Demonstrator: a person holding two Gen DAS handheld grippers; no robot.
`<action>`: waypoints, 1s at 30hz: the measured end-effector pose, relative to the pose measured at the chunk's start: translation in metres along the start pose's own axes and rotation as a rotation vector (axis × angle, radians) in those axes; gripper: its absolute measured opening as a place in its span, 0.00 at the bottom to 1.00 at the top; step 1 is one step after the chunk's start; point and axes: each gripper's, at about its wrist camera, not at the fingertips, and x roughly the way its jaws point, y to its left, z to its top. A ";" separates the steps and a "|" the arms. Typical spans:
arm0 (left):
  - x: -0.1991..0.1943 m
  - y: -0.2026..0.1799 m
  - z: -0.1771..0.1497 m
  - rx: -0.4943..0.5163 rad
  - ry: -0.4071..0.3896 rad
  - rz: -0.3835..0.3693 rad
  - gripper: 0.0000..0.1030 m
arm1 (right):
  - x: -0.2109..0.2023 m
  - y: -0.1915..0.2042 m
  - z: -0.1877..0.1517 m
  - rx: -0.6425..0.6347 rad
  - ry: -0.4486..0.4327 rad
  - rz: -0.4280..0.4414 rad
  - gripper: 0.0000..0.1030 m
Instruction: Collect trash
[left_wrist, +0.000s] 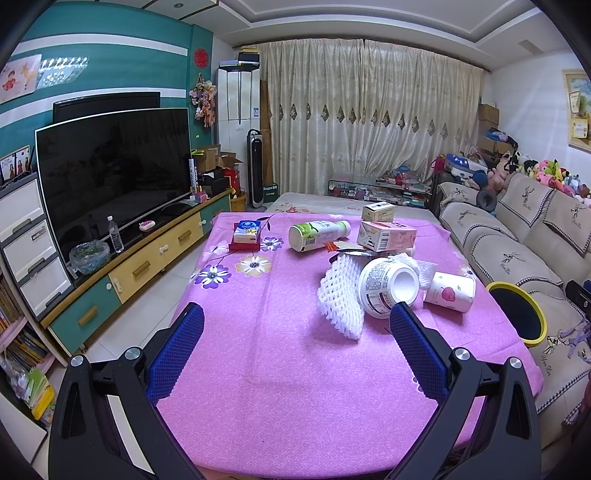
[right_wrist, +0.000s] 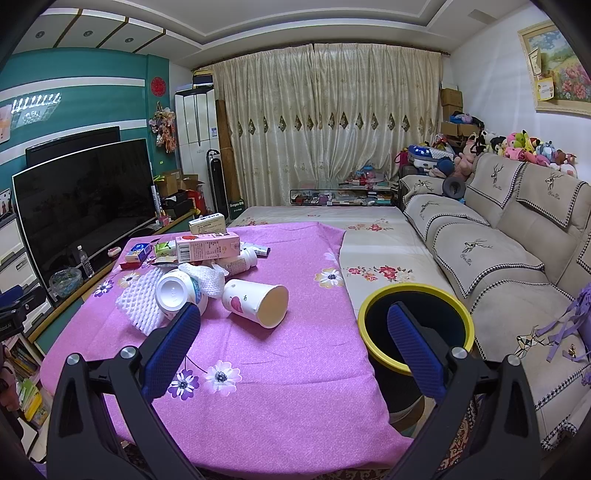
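Trash lies heaped on the pink-clothed table: a white foam net, a white tub on its side, a paper cup with a pink fruit print, a pink carton, a green-labelled bottle and a small box. A yellow-rimmed black bin stands right of the table. My left gripper is open and empty, just short of the heap. My right gripper is open and empty, between the cup and the bin.
A blue box on a red tray sits at the table's far left. A TV on a low cabinet runs along the left. A beige sofa runs along the right, close behind the bin.
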 end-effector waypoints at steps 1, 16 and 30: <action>0.000 0.000 0.000 0.000 0.000 0.000 0.96 | 0.001 0.001 0.000 0.000 0.001 0.001 0.94; 0.011 -0.003 -0.002 -0.001 0.029 0.007 0.96 | 0.038 0.007 -0.003 -0.022 0.047 0.013 0.94; 0.038 0.000 -0.007 0.006 0.073 0.003 0.96 | 0.160 0.016 -0.014 -0.011 0.231 0.156 0.66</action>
